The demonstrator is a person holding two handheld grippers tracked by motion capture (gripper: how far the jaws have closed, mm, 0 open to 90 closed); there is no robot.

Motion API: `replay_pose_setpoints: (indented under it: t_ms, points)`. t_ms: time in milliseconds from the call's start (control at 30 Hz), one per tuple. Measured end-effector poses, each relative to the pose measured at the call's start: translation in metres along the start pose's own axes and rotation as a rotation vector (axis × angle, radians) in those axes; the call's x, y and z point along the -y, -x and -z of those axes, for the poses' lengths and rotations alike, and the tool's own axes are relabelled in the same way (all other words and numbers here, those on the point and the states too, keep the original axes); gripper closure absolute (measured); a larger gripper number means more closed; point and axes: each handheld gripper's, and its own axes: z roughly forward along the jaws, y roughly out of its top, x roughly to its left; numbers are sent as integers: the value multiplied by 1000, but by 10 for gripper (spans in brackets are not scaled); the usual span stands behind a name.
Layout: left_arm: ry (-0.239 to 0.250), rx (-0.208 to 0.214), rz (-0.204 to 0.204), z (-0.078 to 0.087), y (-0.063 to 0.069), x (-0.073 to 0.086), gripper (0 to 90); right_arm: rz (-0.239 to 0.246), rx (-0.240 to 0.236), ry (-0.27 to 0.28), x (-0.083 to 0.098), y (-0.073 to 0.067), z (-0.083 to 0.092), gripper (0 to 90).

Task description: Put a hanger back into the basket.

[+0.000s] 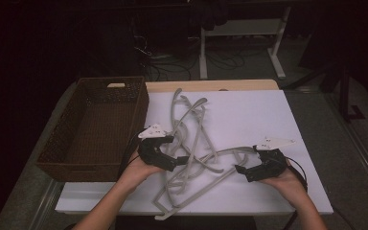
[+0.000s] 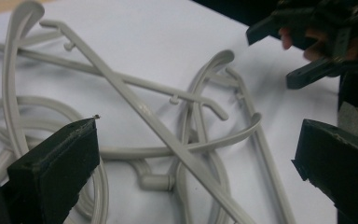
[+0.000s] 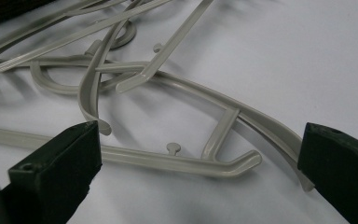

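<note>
— Much done? 
— Hardly anything: tangled pile of grey plastic coat hangers (image 1: 191,143) lay mid-bench, dark woven wicker basket (image 1: 96,127) sat bare at its left.
— And the grippers?
— Left gripper (image 1: 182,160) gaped wide over the pile, grasping nothing. Right gripper (image 1: 239,170) likewise spread wide, straddling one hanger's end, not yet touching.

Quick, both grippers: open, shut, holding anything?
Left gripper: open, empty, over the hangers.
Right gripper: open, empty, at the hangers' right edge.
</note>
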Motion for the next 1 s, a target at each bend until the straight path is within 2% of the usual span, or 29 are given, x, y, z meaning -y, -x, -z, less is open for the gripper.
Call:
replay_pose_setpoints:
  t_ms: [233,333,367,633,1000]
  points:
    - [-41,-53,18,-10,-5,12,0,1,-1,-1,0,1,0,0]
    - [-46,-59,19,-11,-5,13,0,1,-1,-3,1,1,0,0]
    - [-55,-77,25,-13,-7,17,0,3,-2,-4,1,1,0,0]
    - [-97,-125,52,-17,-10,30,0,6,-2,-8,1,0,0,0]
    - [-117,-181,80,-13,-12,41,0,10,-3,-14,1,0,-1,0]
